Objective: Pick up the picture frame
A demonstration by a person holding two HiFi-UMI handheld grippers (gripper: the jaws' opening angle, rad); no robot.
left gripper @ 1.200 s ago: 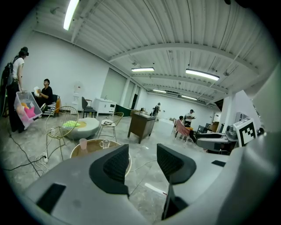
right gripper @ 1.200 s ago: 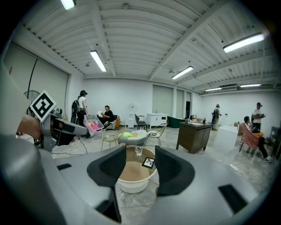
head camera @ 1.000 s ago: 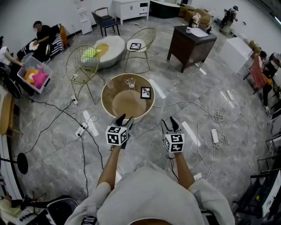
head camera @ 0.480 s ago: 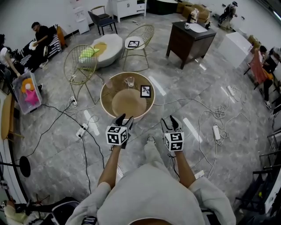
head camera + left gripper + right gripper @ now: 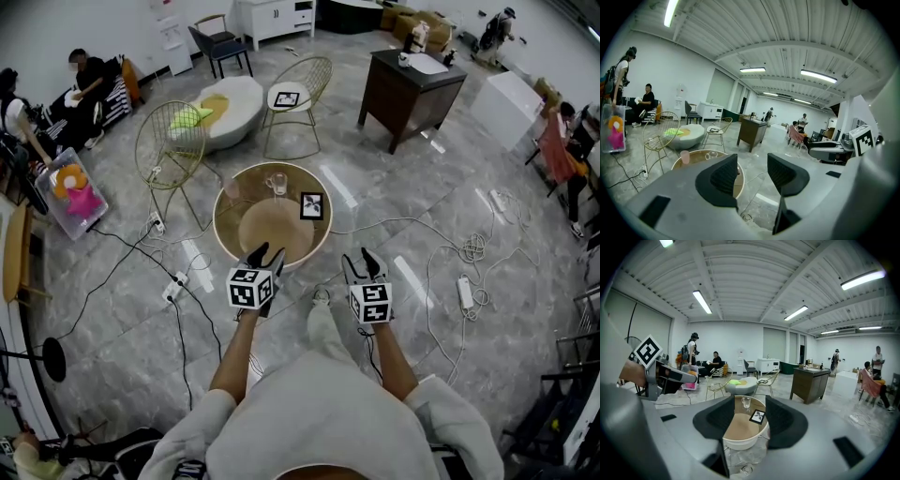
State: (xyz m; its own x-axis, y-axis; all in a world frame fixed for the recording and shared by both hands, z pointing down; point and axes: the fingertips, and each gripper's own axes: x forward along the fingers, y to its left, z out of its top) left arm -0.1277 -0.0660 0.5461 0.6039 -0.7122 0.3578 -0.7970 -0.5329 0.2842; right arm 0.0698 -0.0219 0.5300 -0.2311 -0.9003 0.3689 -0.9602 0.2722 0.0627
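The picture frame (image 5: pixel 311 205), small, black and holding a dark picture, stands on the right side of a round gold-rimmed glass table (image 5: pixel 229 235). In the right gripper view the frame (image 5: pixel 757 416) shows between the jaws, far beyond them. My left gripper (image 5: pixel 265 253) and right gripper (image 5: pixel 358 257) hover side by side over the floor, short of the table's near edge. Both are open and hold nothing. The left gripper (image 5: pixel 752 160) points right of the table (image 5: pixel 692 160). The right gripper (image 5: pixel 749 409) points straight at it.
A glass mug (image 5: pixel 277 181) stands at the table's far side. Two gold wire chairs (image 5: pixel 173 142) (image 5: pixel 298 92) stand beyond it, the right one with another frame on its seat. Cables and power strips (image 5: pixel 174 284) cross the floor. A dark wooden desk (image 5: pixel 409 86) is at the back right.
Both grippers have stayed in place. My leg has come forward between my arms. At far left a person has carried a clear bin of toys about.
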